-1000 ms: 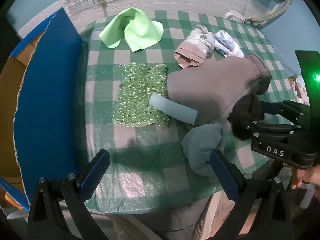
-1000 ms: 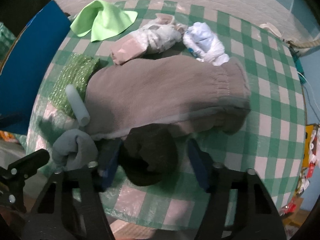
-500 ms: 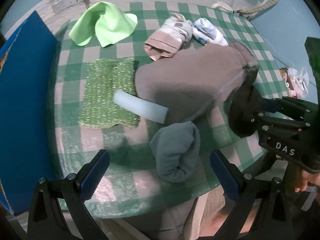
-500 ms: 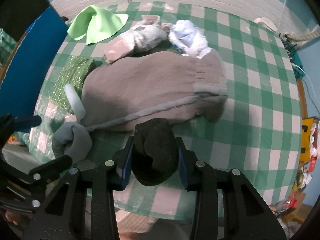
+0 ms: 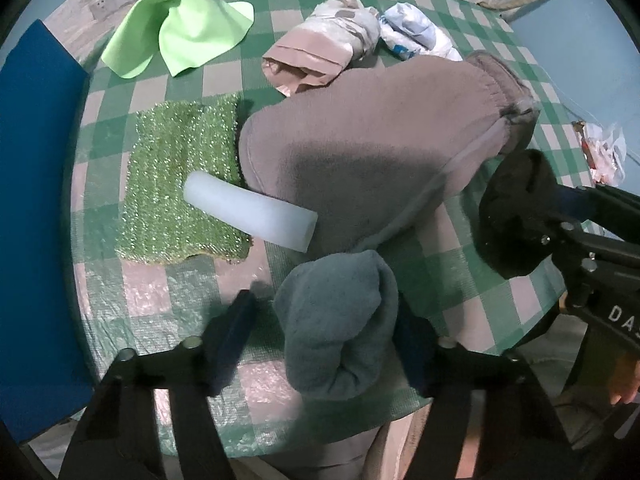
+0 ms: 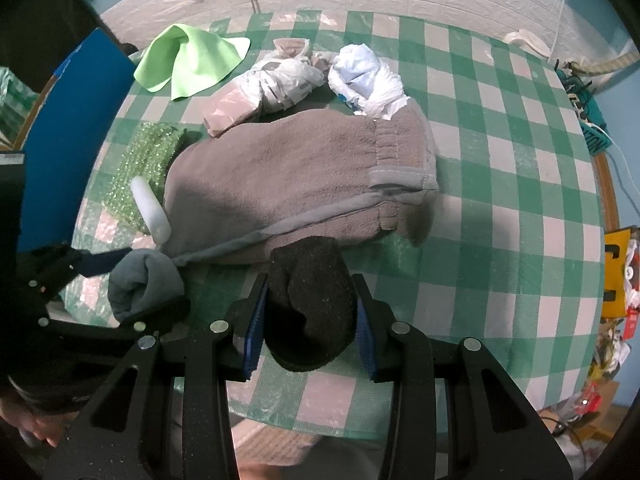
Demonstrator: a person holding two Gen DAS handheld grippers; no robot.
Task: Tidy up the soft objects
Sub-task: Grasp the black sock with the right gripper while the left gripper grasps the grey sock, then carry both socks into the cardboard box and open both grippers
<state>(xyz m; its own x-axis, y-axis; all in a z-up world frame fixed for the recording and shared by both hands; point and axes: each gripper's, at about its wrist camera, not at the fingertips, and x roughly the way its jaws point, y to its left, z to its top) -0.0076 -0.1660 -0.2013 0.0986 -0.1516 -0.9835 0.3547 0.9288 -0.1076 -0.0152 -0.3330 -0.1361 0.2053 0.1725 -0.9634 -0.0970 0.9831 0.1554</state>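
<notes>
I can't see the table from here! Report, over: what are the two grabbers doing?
Right gripper clamped on black sock. Left gripper closing around grey sock; contact unclear. Brown fleece and foam tube lie close behind.

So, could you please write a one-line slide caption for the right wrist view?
Right hand-held gripper clamps a rolled black sock beside a brown fleece garment on the checked tablecloth.
</notes>
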